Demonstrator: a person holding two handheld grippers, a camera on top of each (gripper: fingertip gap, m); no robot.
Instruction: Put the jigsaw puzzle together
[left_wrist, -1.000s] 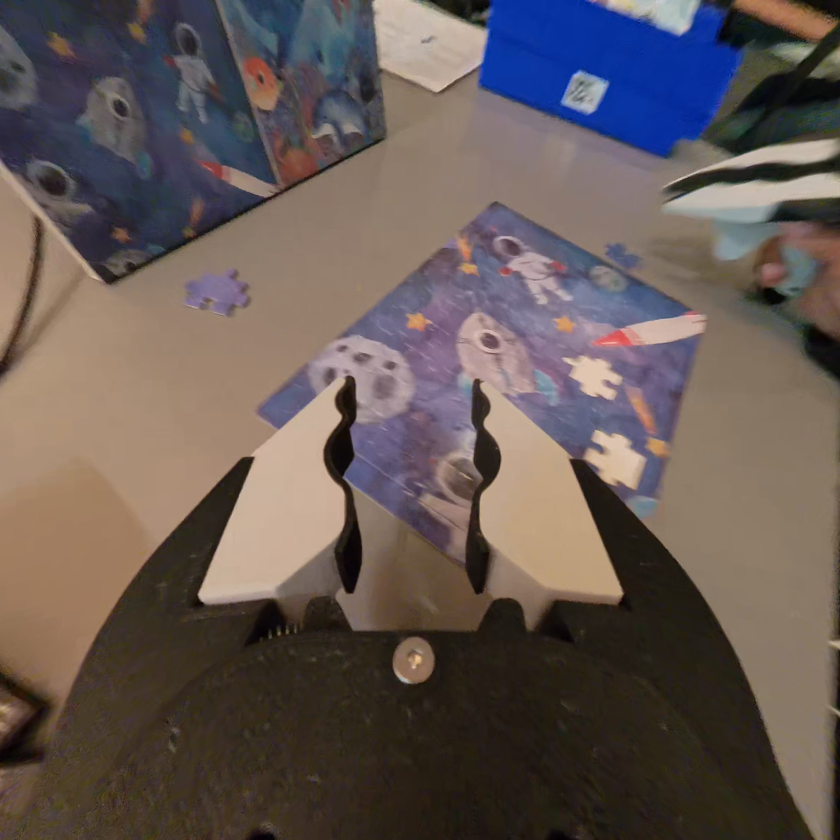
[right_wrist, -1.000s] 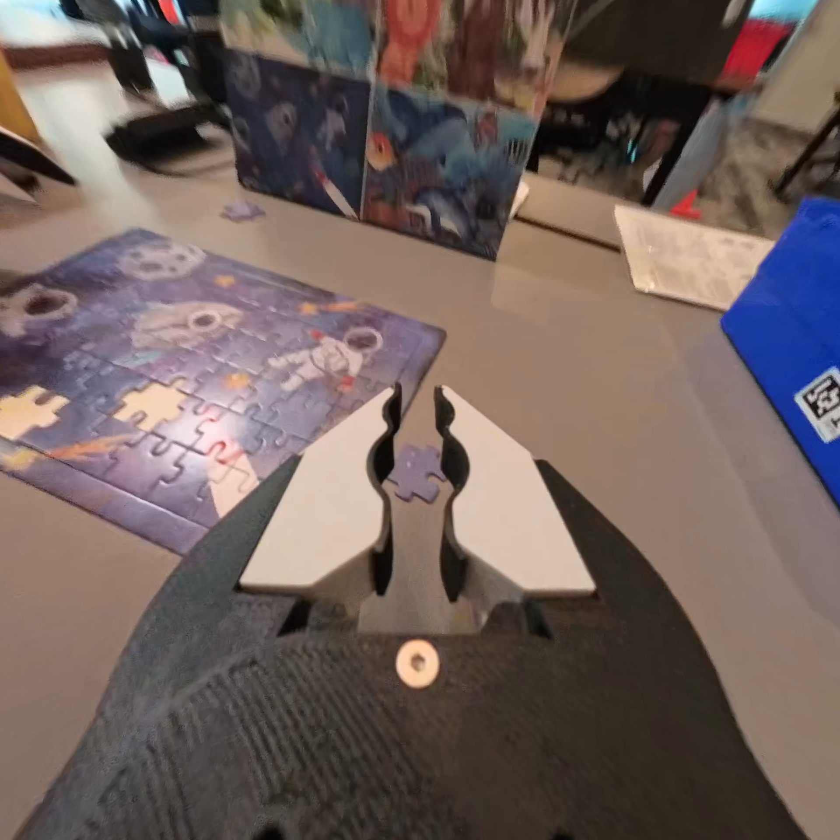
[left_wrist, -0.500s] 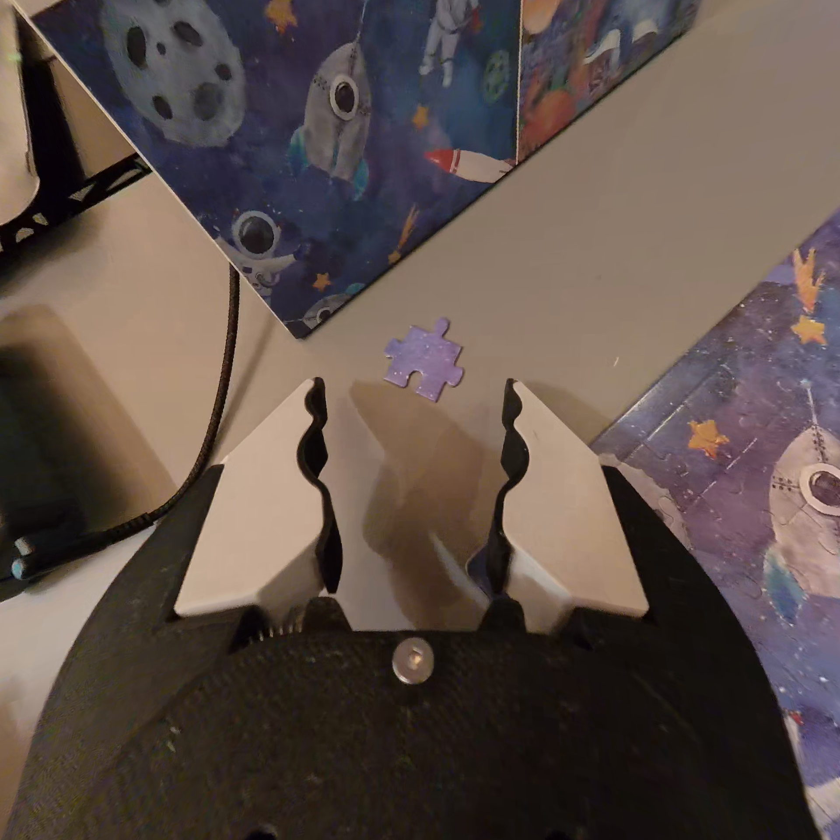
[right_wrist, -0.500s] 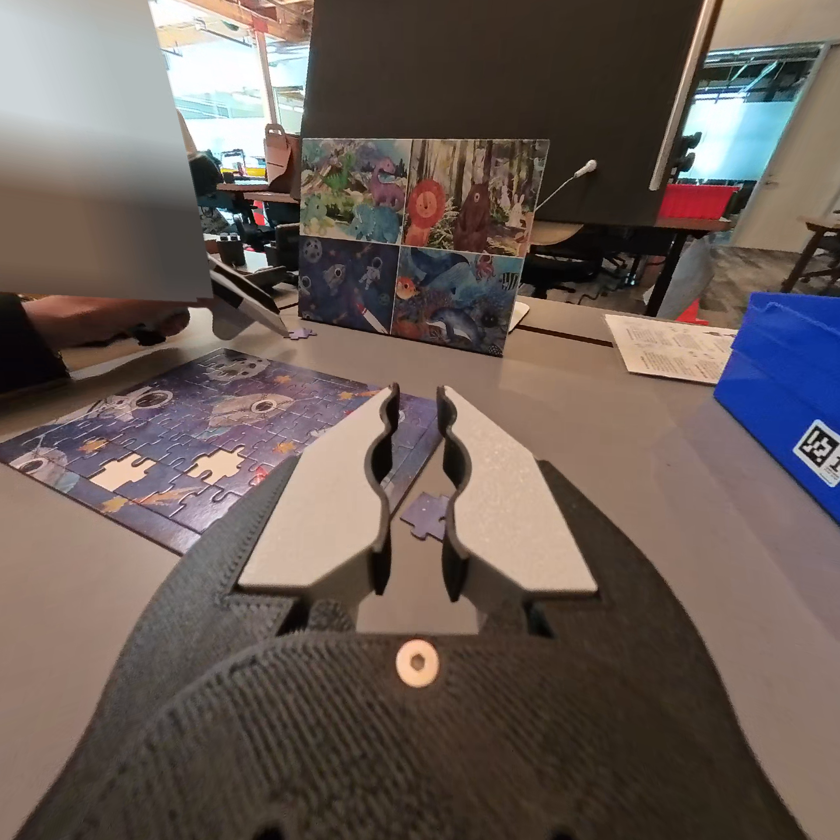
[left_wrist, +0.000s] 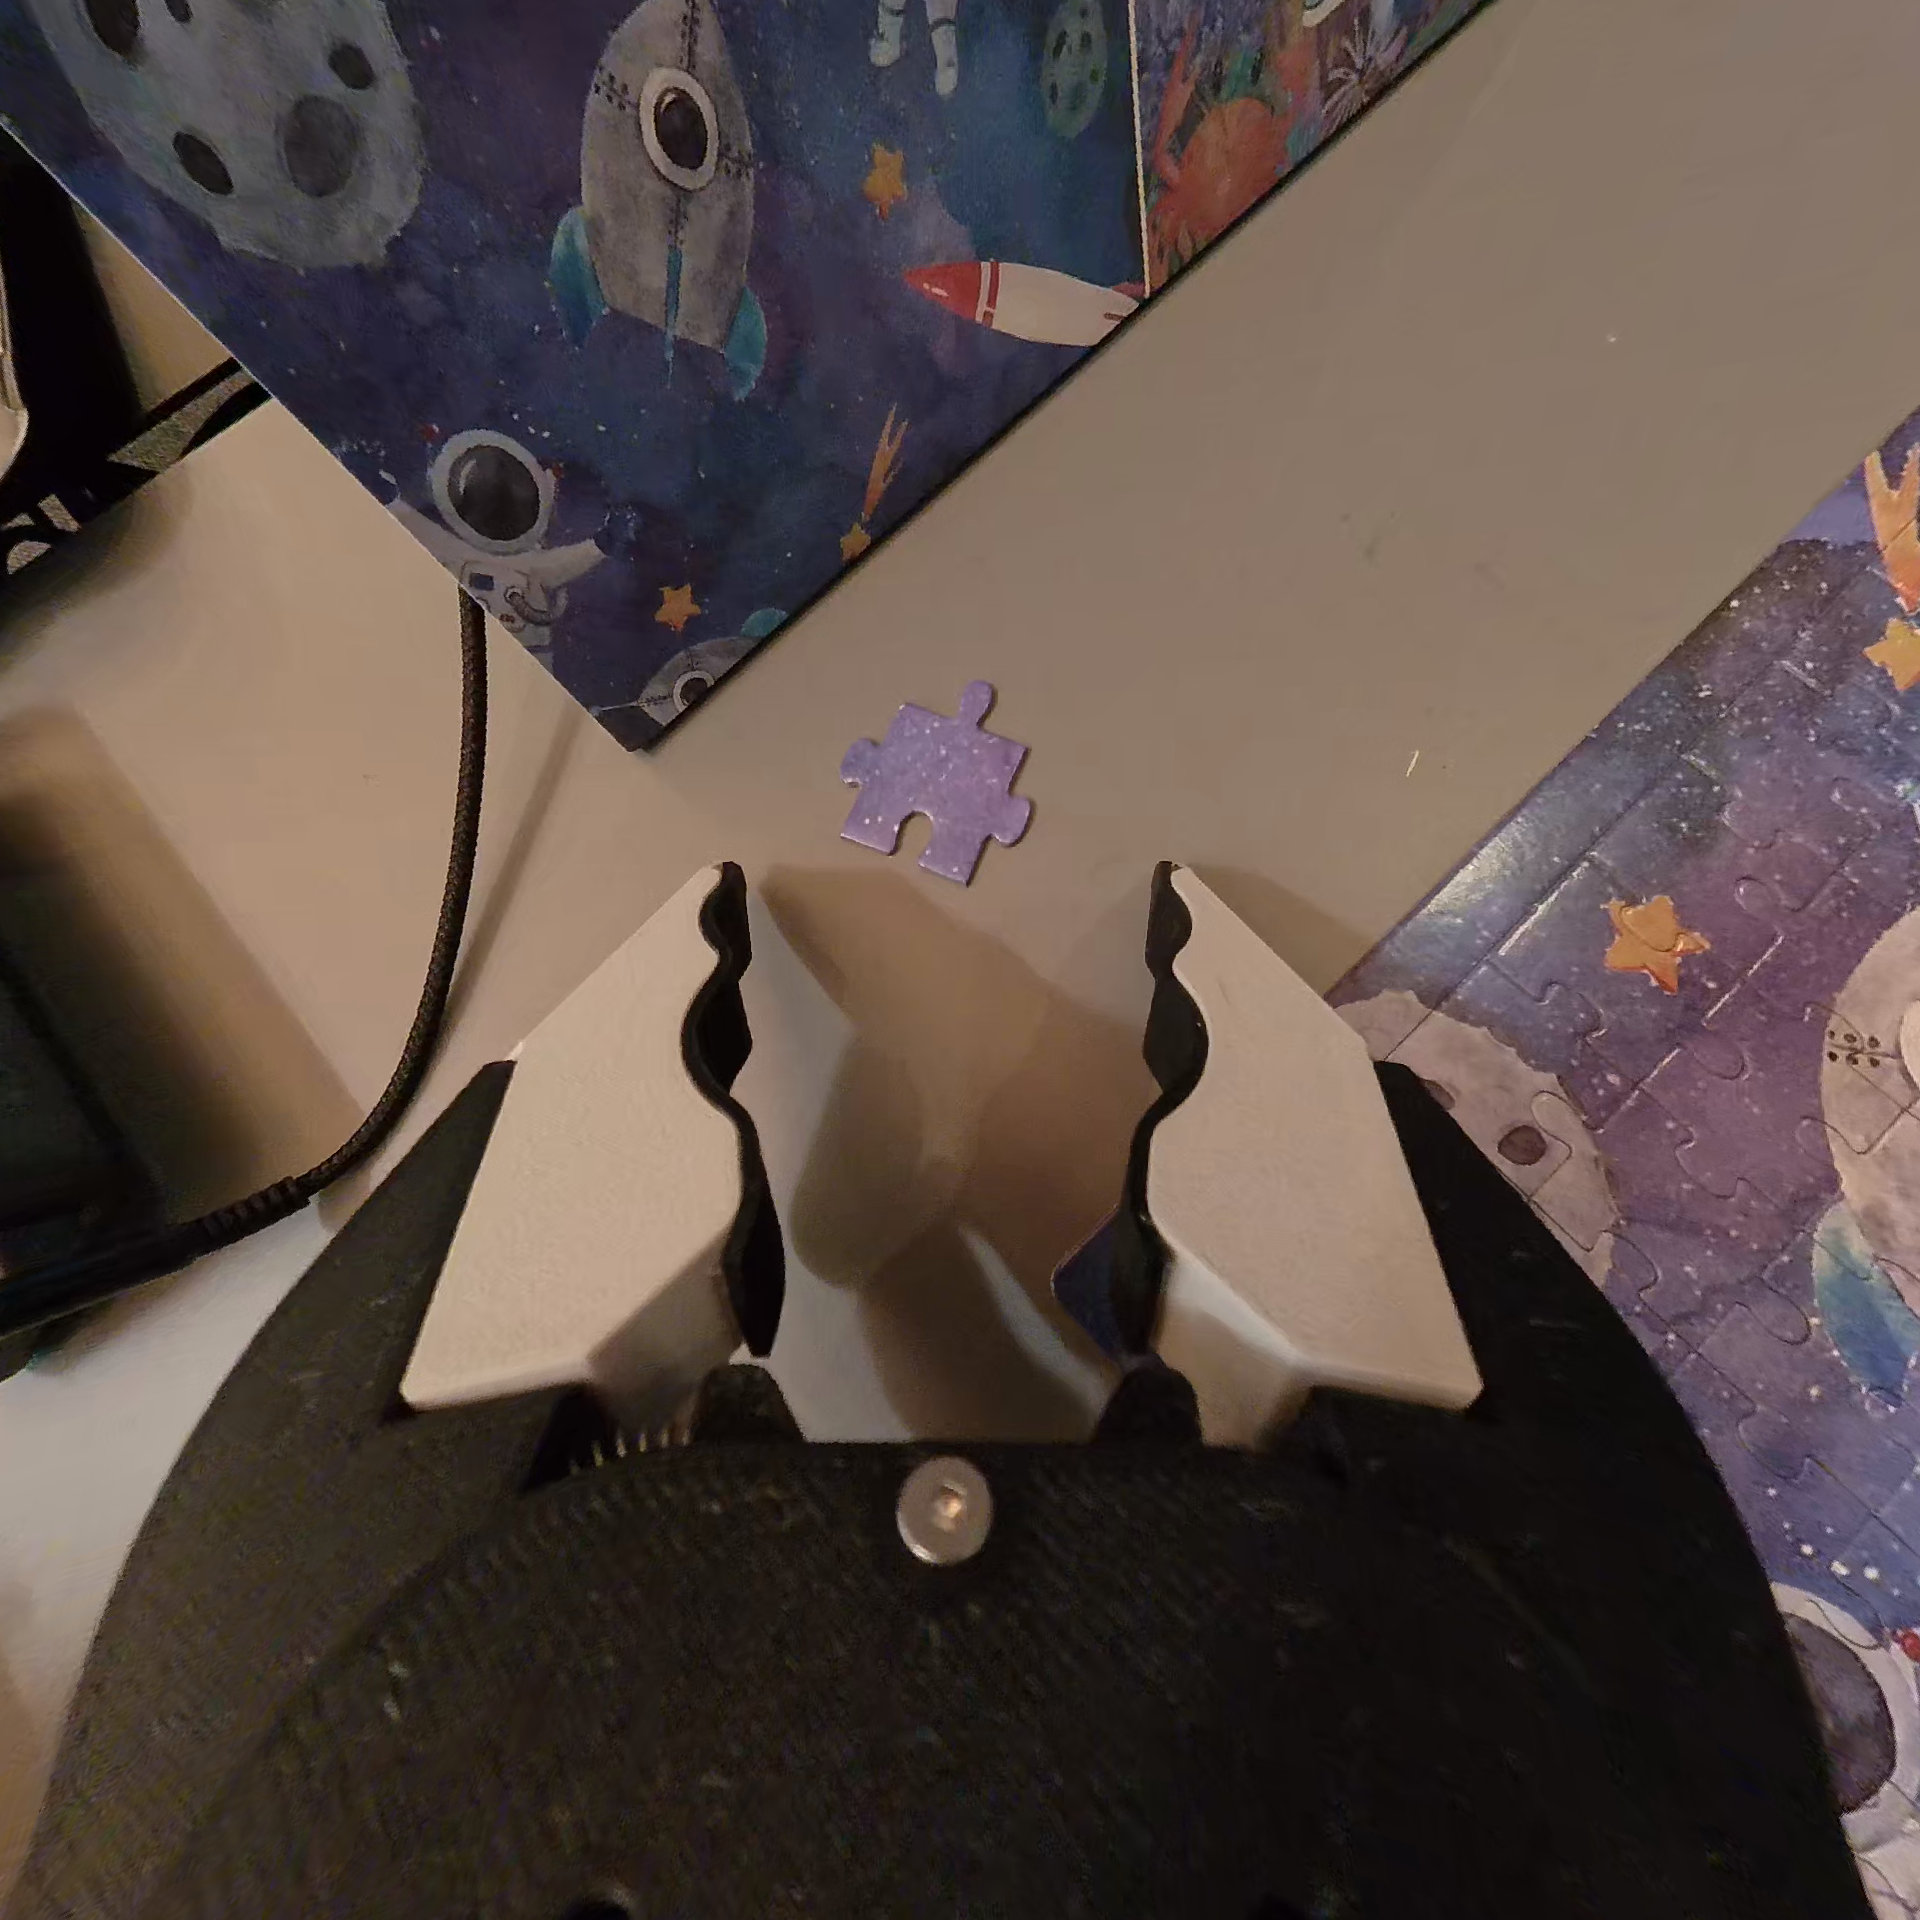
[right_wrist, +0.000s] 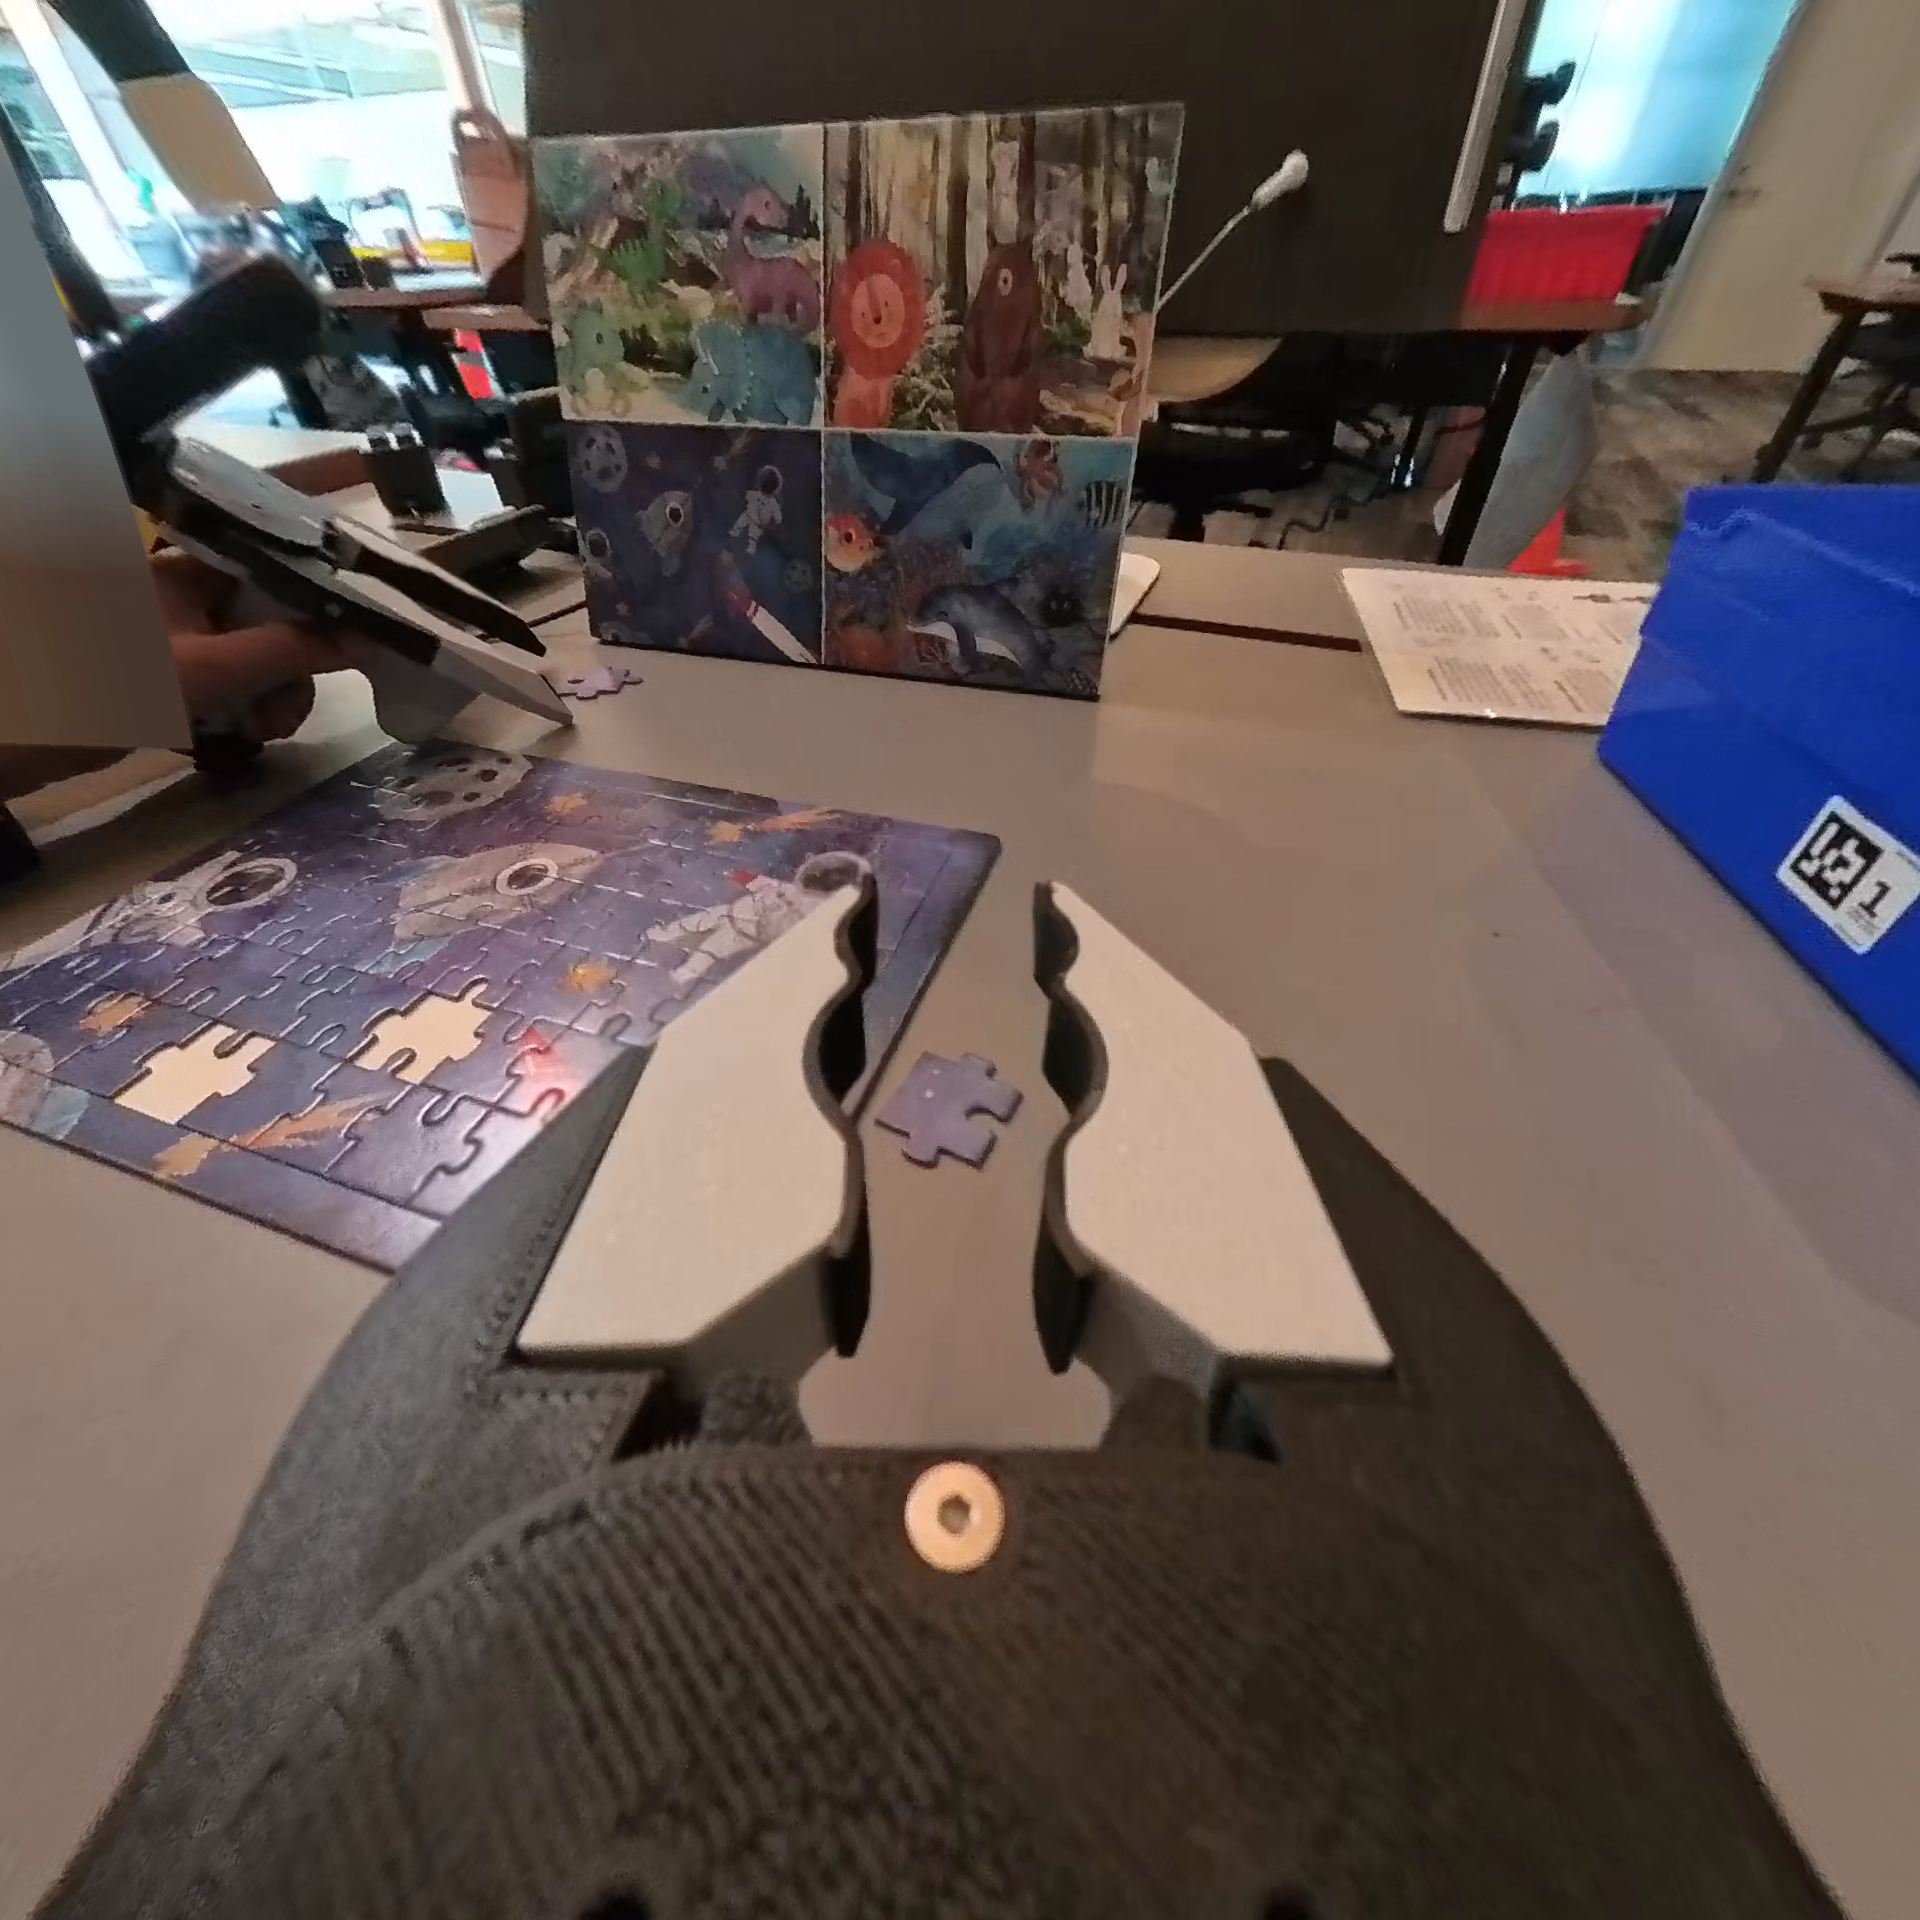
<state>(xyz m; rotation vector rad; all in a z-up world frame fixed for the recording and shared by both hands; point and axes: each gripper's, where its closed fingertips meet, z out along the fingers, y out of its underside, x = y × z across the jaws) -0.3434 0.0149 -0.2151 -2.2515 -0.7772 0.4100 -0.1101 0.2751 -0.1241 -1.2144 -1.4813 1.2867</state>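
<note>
The space jigsaw puzzle (right_wrist: 499, 935) lies flat on the grey table with two empty piece-shaped gaps (right_wrist: 426, 1034) near its front edge. It also shows at the right of the left wrist view (left_wrist: 1683, 1091). My left gripper (left_wrist: 945, 883) is open and empty, tips just short of a loose purple piece (left_wrist: 935, 795) by the picture box. My right gripper (right_wrist: 951, 904) is open and empty, low over the table, with a second loose purple piece (right_wrist: 948, 1107) lying between its fingers, beside the puzzle's right edge. The left gripper also shows far left in the right wrist view (right_wrist: 416, 634).
The upright picture box (right_wrist: 852, 416) stands behind the puzzle; it also shows in the left wrist view (left_wrist: 582, 291). A blue bin (right_wrist: 1787, 748) and a printed sheet (right_wrist: 1496, 644) are at the right. A black braided cable (left_wrist: 447, 883) runs at the left. A hand (right_wrist: 239, 665) holds the left gripper. There is about 35 centimetres between the tips of the two grippers.
My left gripper swung from over the puzzle to the loose piece by the box, opened wider and moved closer. My right gripper opened a little and drew nearer its piece.
</note>
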